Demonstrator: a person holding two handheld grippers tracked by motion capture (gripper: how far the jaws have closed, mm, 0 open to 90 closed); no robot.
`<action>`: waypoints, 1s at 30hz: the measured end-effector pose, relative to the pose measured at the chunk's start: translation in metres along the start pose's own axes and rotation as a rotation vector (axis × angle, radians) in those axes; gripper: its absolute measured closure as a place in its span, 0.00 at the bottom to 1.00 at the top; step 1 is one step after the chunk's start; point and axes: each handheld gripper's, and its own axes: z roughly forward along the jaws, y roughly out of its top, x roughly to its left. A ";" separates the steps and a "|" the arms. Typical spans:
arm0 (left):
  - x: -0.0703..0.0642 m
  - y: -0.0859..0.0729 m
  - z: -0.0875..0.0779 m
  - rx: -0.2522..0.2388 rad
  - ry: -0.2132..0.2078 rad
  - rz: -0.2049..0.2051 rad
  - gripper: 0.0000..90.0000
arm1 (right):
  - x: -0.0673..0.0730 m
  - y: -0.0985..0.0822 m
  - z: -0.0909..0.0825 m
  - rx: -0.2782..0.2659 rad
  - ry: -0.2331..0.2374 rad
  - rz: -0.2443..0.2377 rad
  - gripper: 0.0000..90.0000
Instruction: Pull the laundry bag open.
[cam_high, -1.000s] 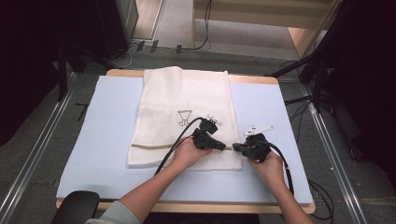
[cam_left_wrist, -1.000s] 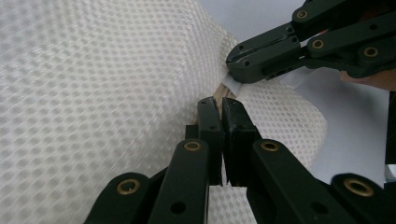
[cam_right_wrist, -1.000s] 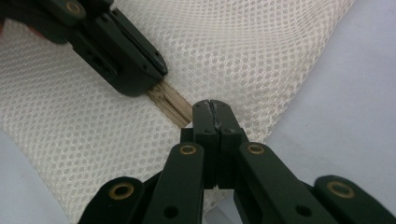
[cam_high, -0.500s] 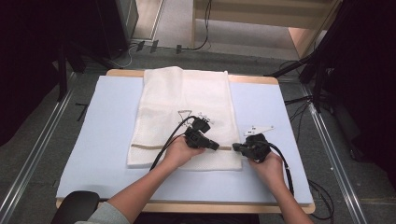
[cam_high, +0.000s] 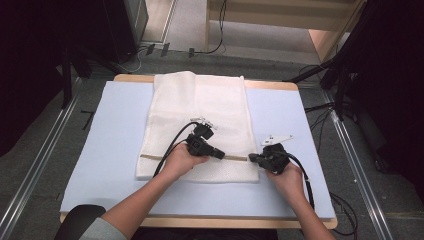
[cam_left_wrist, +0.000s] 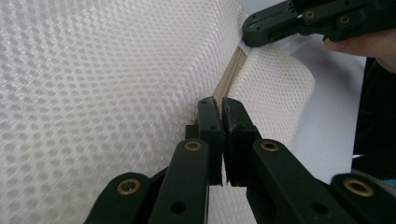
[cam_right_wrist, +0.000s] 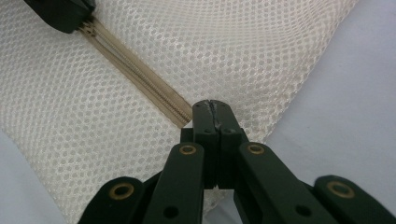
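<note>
A white honeycomb-mesh laundry bag (cam_high: 200, 115) lies flat along the middle of the counter (cam_high: 115, 125), on its pale blue padded cover, its far end reaching the counter's back edge. A beige zipper (cam_high: 235, 158) runs across the bag close to its near edge.

The left gripper (cam_high: 219, 153) sits over the zipper line about midway across the bag, its black jaws pointing toward the person's right. In the left gripper view the jaws are closed together, tips (cam_left_wrist: 223, 108) resting right at the zipper tape (cam_left_wrist: 229, 79); whether they pinch the slider I cannot tell, since the tips cover that spot.

The right gripper (cam_high: 253, 158) is at the bag's right edge, at the end of the zipper, jaws pointing toward the left gripper. In the right gripper view its jaws (cam_right_wrist: 214, 108) are pressed shut on the end of the zipper (cam_right_wrist: 140, 74), with the mesh (cam_right_wrist: 224, 46) puckering slightly around the grip. The two grippers face each other along the zipper, near but apart.

A black cable (cam_high: 172, 145) loops from the left gripper across the mesh
</note>
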 end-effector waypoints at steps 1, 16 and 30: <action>0.001 -0.001 -0.002 0.001 0.000 0.000 0.99 | 0.000 0.000 0.000 0.001 0.000 0.004 1.00; 0.015 -0.011 -0.024 0.008 -0.035 -0.037 0.99 | 0.000 0.000 0.000 0.000 0.005 0.009 1.00; 0.021 -0.024 -0.049 -0.012 -0.013 -0.033 0.99 | -0.002 -0.002 0.000 -0.010 0.012 0.006 1.00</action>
